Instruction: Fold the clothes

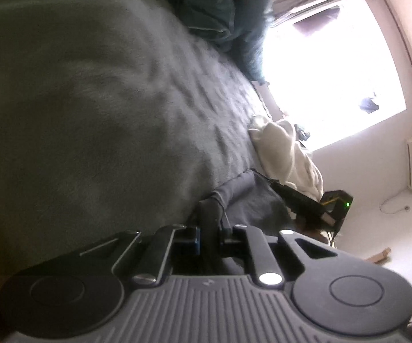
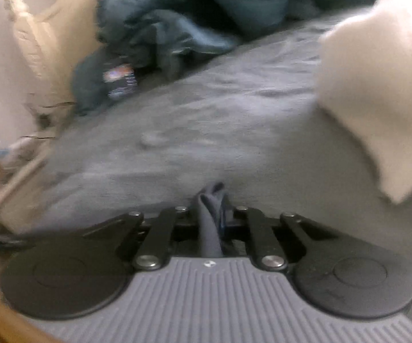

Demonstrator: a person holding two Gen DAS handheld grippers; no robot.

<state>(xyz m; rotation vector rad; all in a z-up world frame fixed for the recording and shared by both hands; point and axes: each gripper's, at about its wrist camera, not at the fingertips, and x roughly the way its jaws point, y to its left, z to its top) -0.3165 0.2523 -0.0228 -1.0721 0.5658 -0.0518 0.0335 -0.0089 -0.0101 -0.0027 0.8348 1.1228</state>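
Grasping looks like the step in hand: left gripper [image 1: 210, 228] is clamped on a bunched edge of one dark grey garment [image 1: 249, 197], which lies at the near edge of the grey bedspread [image 1: 91, 100]; right gripper [image 2: 210, 223] pinches a grey fold [image 2: 209, 228], perhaps the same garment. Next move likely calls for lifting both held points together and spreading it flat. Counted: two grippers, one cream pile [image 1: 286, 151], one teal duvet [image 2: 177, 14]

Blurred label [image 2: 119, 81] among teal bedding [image 2: 160, 28].
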